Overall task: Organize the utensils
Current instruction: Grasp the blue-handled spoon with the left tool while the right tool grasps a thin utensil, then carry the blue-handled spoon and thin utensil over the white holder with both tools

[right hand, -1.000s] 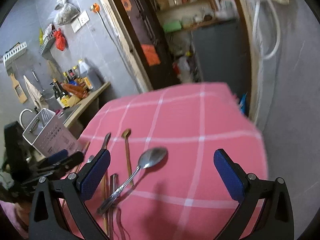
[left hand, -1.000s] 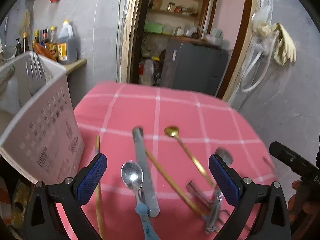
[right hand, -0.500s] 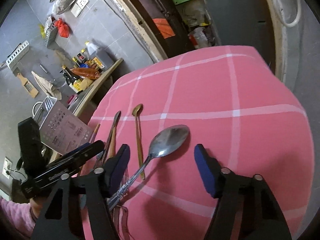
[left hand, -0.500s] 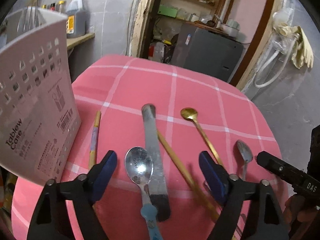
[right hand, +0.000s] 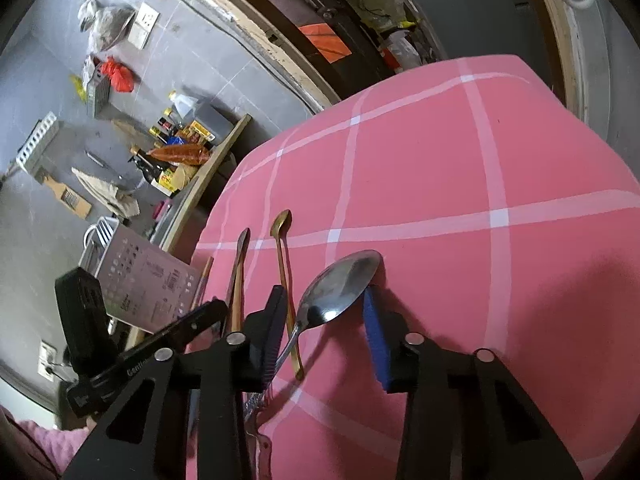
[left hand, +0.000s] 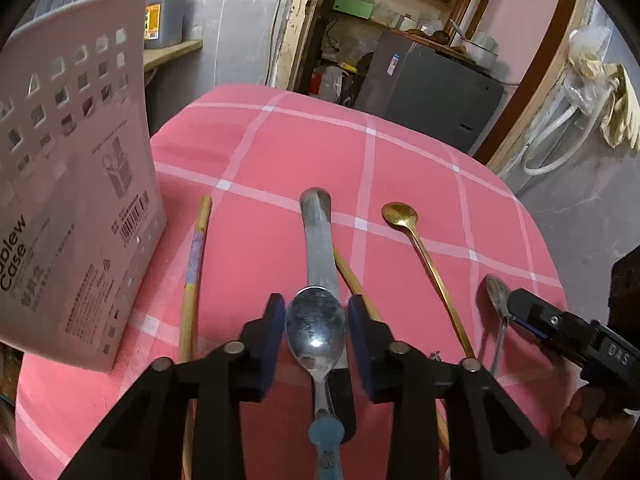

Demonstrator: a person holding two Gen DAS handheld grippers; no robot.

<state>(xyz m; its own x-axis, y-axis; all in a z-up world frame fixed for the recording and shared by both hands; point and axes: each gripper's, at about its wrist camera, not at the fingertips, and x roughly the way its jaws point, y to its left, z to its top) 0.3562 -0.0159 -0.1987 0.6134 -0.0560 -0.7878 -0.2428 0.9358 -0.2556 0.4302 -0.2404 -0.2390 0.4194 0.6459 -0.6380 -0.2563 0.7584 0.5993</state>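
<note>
Several utensils lie on the pink checked tablecloth [left hand: 400,168]. My left gripper [left hand: 316,320] is narrowed around the bowl of a blue-handled steel spoon [left hand: 316,328], pads close on both sides with small gaps. A steel knife [left hand: 320,240], two wooden chopsticks [left hand: 192,272], and a gold spoon [left hand: 424,252] lie beside it. My right gripper [right hand: 326,328] straddles the neck of a large steel spoon [right hand: 340,288], jaws partly closed, not touching it. It also shows in the left wrist view [left hand: 496,300]. The grey utensil holder [left hand: 68,184] stands at the left.
A shelf with bottles [right hand: 180,140] runs along the wall left of the table. A dark cabinet [left hand: 432,92] stands in the doorway beyond the far edge. The holder [right hand: 140,280] with forks also shows in the right wrist view.
Both grippers have lowered toward the table and narrowed their jaws, the left around the blue-handled spoon's bowl, the right around the large steel spoon.
</note>
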